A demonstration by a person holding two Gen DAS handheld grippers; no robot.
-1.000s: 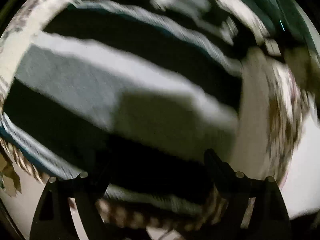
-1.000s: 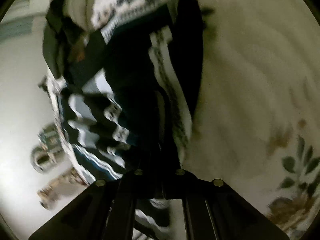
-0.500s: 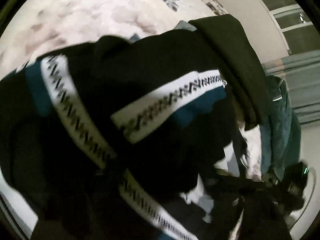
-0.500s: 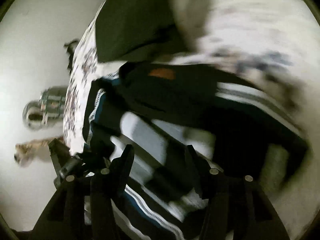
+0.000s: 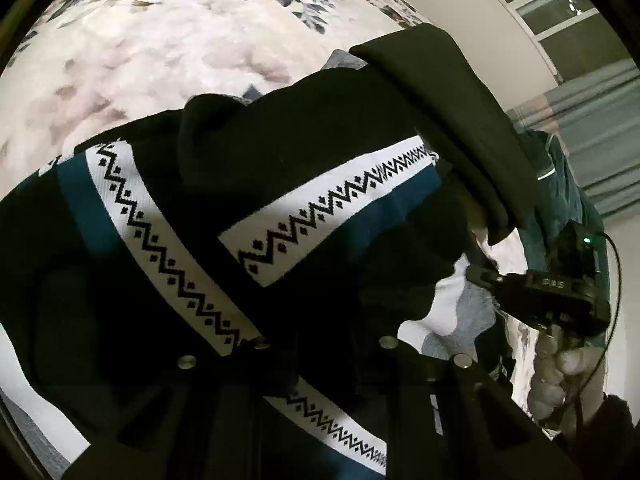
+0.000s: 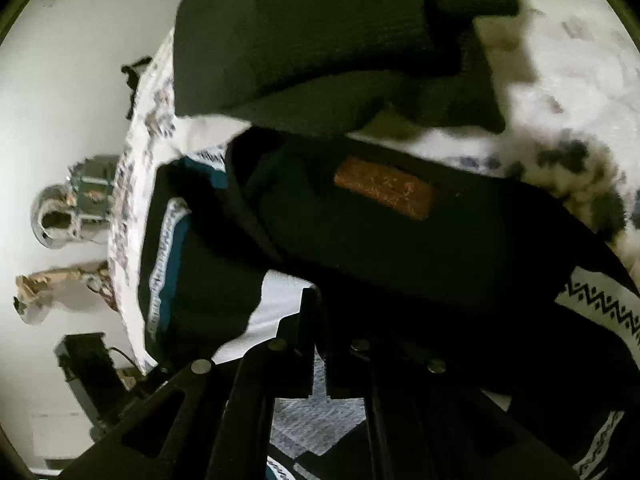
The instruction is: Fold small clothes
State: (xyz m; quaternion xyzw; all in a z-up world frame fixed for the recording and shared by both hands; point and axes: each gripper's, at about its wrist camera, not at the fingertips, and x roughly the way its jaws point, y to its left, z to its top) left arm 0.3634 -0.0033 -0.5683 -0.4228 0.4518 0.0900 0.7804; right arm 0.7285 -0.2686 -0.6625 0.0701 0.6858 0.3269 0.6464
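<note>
My left gripper (image 5: 320, 344) is closing on the black knitted sweater with white zigzag bands (image 5: 280, 184). My right gripper (image 6: 320, 320) is fully closed on its black fabric below the brown patch (image 6: 384, 188). Beyond lies the floral bedspread (image 5: 160, 40).

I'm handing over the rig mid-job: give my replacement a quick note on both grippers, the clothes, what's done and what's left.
Left gripper: jaws closing on the black sweater with white zigzag bands; cloth lies between them.
Right gripper: shut on the same sweater's edge, near its brown patch.
Sweater lies bunched and creased on the floral bedspread; a dark green garment rests beyond it.
Done: both edges gripped.
Left: probably spread it flat, then fold. No finished fold shows.
</note>
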